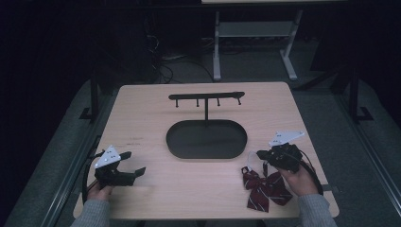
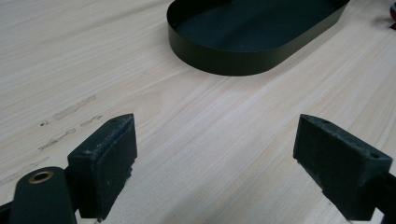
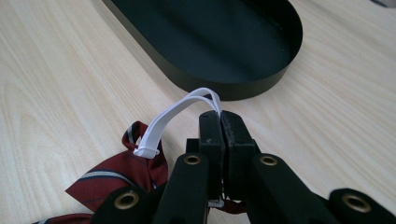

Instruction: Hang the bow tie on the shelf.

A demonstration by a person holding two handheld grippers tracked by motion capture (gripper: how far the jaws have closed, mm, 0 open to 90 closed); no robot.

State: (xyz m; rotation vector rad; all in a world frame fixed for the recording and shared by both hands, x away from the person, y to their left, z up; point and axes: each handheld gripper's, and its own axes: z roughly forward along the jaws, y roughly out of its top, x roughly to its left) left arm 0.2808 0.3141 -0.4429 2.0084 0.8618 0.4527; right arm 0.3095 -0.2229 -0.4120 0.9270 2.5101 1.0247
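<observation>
Two grippers: a black two-jaw tool in each of the person's hands, one at each near corner of the table.
Right gripper (image 3: 219, 122): jaws pressed together, clamped on the white elastic neck strap (image 3: 163, 122) of the bow tie; the strap loops out from between the jaw tips.
Bow tie: dark red fabric bow tie with thin pale stripes (image 1: 265, 188), lying on the table's near right part, just beside and below the right gripper (image 1: 261, 155); the strap rises from it to the jaws.
Left gripper (image 2: 215, 149): jaws wide apart, nothing between them, bare tabletop beneath; seen from above (image 1: 131, 163) at the near left, well apart from the bow tie.
Tray: black oval metal tray with a low upright wall (image 1: 173, 142), at the table's centre, between the two grippers and beyond them.
Rack: slim black post rising from the tray's far edge, carrying a horizontal bar with small hanging pegs (image 1: 206, 97).
Table: pale wood-grain rectangular table (image 1: 142, 109), faintly scuffed near the left gripper.
</observation>
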